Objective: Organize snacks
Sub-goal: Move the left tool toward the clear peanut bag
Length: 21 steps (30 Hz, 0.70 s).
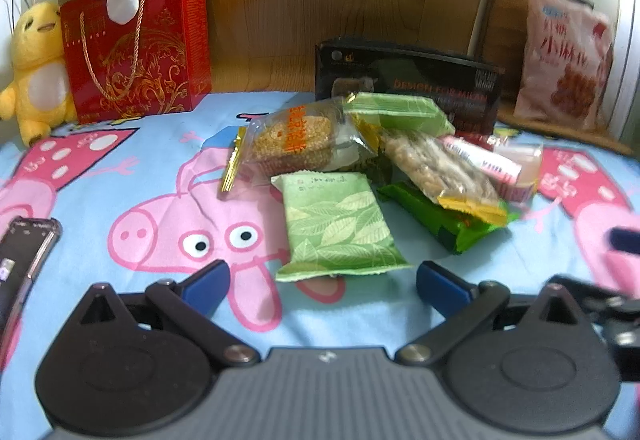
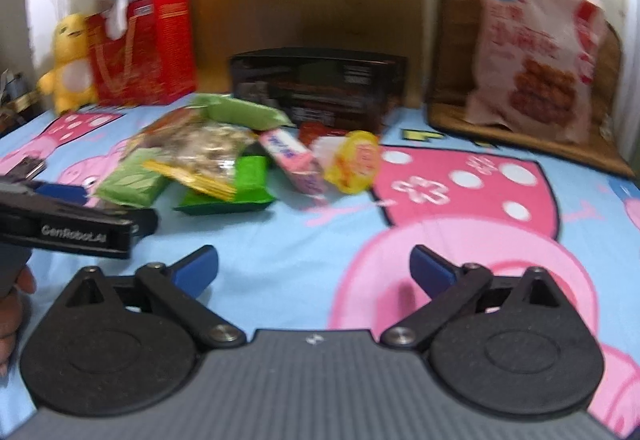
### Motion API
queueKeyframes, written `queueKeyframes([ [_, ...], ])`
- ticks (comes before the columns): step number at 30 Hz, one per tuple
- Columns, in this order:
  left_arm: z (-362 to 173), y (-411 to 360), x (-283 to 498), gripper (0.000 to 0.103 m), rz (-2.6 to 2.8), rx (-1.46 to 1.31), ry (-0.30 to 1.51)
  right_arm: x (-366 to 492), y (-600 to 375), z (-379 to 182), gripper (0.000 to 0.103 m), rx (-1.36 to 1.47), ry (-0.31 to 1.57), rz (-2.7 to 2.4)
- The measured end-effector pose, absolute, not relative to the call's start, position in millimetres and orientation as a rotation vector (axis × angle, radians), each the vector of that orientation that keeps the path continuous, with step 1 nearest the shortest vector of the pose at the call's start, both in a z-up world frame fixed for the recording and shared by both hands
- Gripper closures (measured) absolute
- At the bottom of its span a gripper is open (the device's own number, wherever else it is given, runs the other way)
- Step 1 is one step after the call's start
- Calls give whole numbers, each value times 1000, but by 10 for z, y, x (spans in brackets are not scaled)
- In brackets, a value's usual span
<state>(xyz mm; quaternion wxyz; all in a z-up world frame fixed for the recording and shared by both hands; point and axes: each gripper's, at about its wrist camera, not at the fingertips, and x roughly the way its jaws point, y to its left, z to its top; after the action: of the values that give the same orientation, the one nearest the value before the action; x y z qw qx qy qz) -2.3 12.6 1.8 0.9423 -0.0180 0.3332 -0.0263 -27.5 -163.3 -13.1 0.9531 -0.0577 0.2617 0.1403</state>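
A heap of small snacks lies on the cartoon-pig sheet (image 1: 120, 168). A light green leaf-print packet (image 1: 340, 228) lies nearest, just ahead of my left gripper (image 1: 324, 276), which is open and touches nothing. Behind it are a clear sesame-bar packet (image 1: 296, 144), a clear nut-bar packet (image 1: 436, 168), a dark green packet (image 1: 440, 216) and a pink wrapper (image 1: 480, 156). My right gripper (image 2: 314, 260) is open over bare sheet, with the heap ahead to its left. A yellow jelly cup (image 2: 356, 164) marks the heap's right end.
A black box (image 1: 408, 80) stands behind the heap. A red gift bag (image 1: 136, 48) with plush toys stands back left, a big pink snack bag (image 1: 560, 60) back right. A phone (image 1: 24, 252) lies at left. A blue finger of the left gripper (image 2: 60, 192) shows at left.
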Motion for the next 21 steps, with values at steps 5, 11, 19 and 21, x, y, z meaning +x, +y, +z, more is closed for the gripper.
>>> queueKeyframes([
  [5, 37, 307, -120, 1, -58, -39, 660, -165, -1415, -65, 31, -191, 540, 367],
  [11, 63, 527, -198, 4, -66, -166, 620, 17, -1226, -34, 33, -228, 515, 406],
  [19, 73, 508, -180, 29, -85, -157, 614, 127, -1203, 63, 75, -135, 525, 498],
  [21, 95, 546, -237, 40, -114, -177, 609, 82, -1301, 86, 77, -96, 526, 505],
])
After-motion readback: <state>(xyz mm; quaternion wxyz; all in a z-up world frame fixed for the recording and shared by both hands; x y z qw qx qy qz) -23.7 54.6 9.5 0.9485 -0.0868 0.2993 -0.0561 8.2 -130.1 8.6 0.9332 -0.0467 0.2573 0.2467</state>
